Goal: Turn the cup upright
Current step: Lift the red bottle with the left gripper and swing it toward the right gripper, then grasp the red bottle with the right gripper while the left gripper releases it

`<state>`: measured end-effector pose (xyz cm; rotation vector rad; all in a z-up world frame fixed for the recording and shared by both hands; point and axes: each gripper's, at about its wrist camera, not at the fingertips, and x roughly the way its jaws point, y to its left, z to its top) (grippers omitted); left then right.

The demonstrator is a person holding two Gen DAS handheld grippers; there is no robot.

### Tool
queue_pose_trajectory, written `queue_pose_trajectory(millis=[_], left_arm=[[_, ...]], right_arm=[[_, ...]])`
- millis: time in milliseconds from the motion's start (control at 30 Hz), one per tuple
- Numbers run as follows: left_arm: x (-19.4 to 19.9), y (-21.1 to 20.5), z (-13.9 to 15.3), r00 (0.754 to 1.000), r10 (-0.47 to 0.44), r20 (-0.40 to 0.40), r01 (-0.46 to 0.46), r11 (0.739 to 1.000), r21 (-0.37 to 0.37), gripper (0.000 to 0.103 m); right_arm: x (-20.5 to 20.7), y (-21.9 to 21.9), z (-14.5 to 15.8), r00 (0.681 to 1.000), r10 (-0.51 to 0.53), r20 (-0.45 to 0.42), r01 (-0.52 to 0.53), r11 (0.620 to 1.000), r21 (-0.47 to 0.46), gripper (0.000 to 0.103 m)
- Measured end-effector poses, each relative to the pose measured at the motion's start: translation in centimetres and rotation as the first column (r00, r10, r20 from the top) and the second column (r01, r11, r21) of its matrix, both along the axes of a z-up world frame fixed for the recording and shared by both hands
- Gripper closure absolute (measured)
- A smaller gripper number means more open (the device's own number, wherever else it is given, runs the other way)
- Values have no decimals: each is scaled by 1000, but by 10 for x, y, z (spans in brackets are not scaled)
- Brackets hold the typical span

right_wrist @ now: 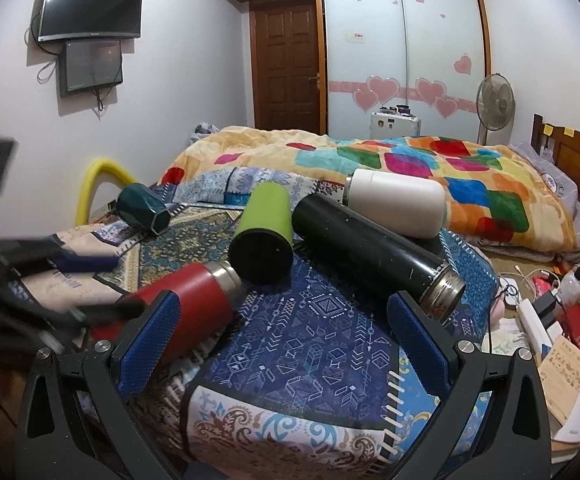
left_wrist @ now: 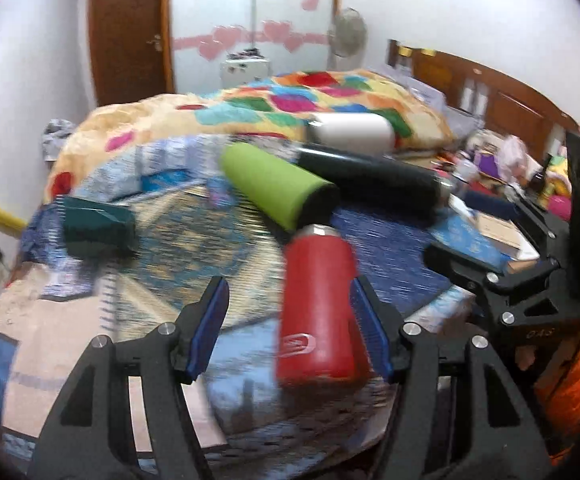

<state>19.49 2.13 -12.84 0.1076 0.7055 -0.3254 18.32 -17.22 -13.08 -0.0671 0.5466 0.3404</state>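
Left claw (left_wrist: 290, 328) gaping, red cup (left_wrist: 317, 312) lying between

"OAS" on the right gripper (left_wrist: 539, 334).

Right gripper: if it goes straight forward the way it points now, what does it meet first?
Probably the bare patterned blue cloth first. The open right gripper points between the red bottle and the black flask. Farther ahead lies the green cup, though depth is unclear.
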Motion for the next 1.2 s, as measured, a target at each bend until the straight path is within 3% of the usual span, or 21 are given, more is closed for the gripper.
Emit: queue_pose_trajectory(millis=[67,200,267,367,667,833,1000,1200], left_arm=[[7,12,-3,999,42,-1,-42,999,31,39],[26,38,-25,994,85,-75,-82,996,45,39],[27,45,-31,992,109,-65,-105,993,57,39],[26,55,-38,992,95,-83,-93,995,29,39],[20,38,-58,993,26,-114,-22,999,38,40],[17,34,-58,995,40,-97,-39,999,16,40],[13,41,-49,995,78,-56,-80,996,-28,40],[2,47,-40,992,127,14,-127,992,-16,40]], right_arm=[[8,3,-7,1000,-2,-25,2,1000,-9,0],[23,13,-23,996,19,-88,-19,1000,-6,0],[28,21,-29,993,34,-110,-35,999,-8,0],[34,33,-35,991,52,-126,-55,998,-20,0],[34,35,-34,989,65,-133,-71,997,-40,0],[36,34,-26,990,67,-125,-78,993,-88,0],[38,40,-4,984,119,-131,-127,990,-55,0],[49,70,5,965,186,-187,-198,979,-50,0]])
